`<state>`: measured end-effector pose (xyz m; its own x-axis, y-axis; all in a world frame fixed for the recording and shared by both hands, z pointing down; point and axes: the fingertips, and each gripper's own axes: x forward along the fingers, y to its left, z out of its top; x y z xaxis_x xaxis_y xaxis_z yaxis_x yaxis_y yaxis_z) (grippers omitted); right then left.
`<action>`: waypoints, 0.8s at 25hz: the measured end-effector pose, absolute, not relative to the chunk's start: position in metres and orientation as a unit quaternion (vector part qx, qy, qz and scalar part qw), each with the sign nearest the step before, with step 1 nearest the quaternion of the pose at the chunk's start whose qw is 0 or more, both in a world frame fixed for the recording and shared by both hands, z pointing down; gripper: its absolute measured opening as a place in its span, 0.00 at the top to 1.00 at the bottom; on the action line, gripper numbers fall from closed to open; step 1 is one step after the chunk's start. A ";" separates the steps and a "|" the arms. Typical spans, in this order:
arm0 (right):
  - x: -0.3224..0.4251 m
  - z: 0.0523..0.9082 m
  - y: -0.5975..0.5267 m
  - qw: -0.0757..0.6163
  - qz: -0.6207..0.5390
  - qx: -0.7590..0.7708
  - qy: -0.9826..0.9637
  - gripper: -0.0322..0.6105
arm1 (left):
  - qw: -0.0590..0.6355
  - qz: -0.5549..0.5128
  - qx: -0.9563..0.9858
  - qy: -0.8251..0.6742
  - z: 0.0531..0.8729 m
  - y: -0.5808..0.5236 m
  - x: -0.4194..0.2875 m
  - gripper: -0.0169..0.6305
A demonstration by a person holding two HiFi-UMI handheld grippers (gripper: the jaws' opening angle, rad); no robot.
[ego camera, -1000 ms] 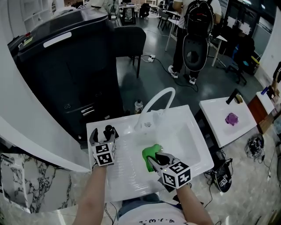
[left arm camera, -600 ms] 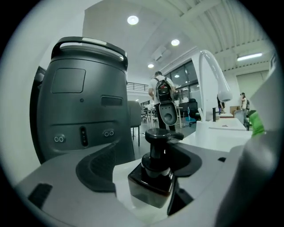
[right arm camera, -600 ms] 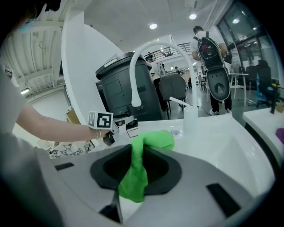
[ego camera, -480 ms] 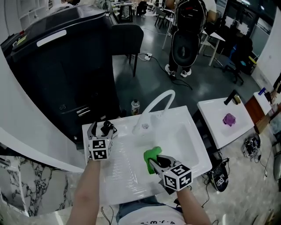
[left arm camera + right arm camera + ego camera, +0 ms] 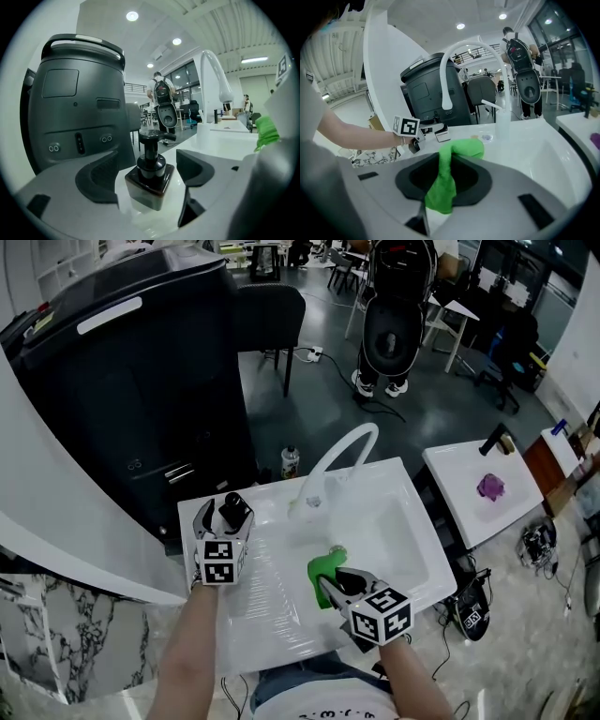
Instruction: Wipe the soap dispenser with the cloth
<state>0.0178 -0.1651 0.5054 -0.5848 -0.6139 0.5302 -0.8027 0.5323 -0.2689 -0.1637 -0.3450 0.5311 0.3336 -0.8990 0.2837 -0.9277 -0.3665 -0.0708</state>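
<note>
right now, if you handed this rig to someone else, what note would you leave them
Left gripper: open, jaws either side of the soap dispenser, not gripping it.
Right gripper: shut on the green cloth, held over the sink, apart from the dispenser.
Done: cloth in hand, dispenser at the sink's back left corner.
Left: probably steady the dispenser, bring the cloth across, wipe it.

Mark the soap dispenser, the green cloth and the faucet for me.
soap dispenser point(image 5: 149, 180): left gripper view, on its brown square body.
green cloth point(image 5: 443, 180): right gripper view, on its hanging fold.
faucet point(image 5: 330, 454): head view, on its white arch.
</note>
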 end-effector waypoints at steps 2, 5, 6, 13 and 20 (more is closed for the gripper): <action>0.015 0.505 -0.164 0.186 0.250 0.417 -0.854 0.81 | 0.062 0.128 0.814 -0.563 0.530 -0.339 -0.166 0.40; 0.010 0.501 -0.166 0.169 0.248 0.426 -0.853 0.81 | 0.086 0.108 0.810 -0.571 0.527 -0.326 -0.174 0.40; 0.009 0.500 -0.168 0.163 0.247 0.430 -0.853 0.81 | 0.094 0.098 0.808 -0.573 0.525 -0.321 -0.178 0.40; 0.014 0.480 -0.178 0.112 0.236 0.470 -0.843 0.81 | 0.100 0.051 0.801 -0.588 0.493 -0.272 -0.205 0.41; 0.019 0.449 -0.182 0.076 0.201 0.486 -0.847 0.82 | 0.064 0.036 0.811 -0.581 0.458 -0.227 -0.209 0.42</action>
<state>0.0188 -0.1824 0.4492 -0.5160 -0.7930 0.3239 -0.8540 0.4468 -0.2664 -0.2093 -0.2272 0.4577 0.3224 -0.9372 0.1330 -0.9465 -0.3167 0.0625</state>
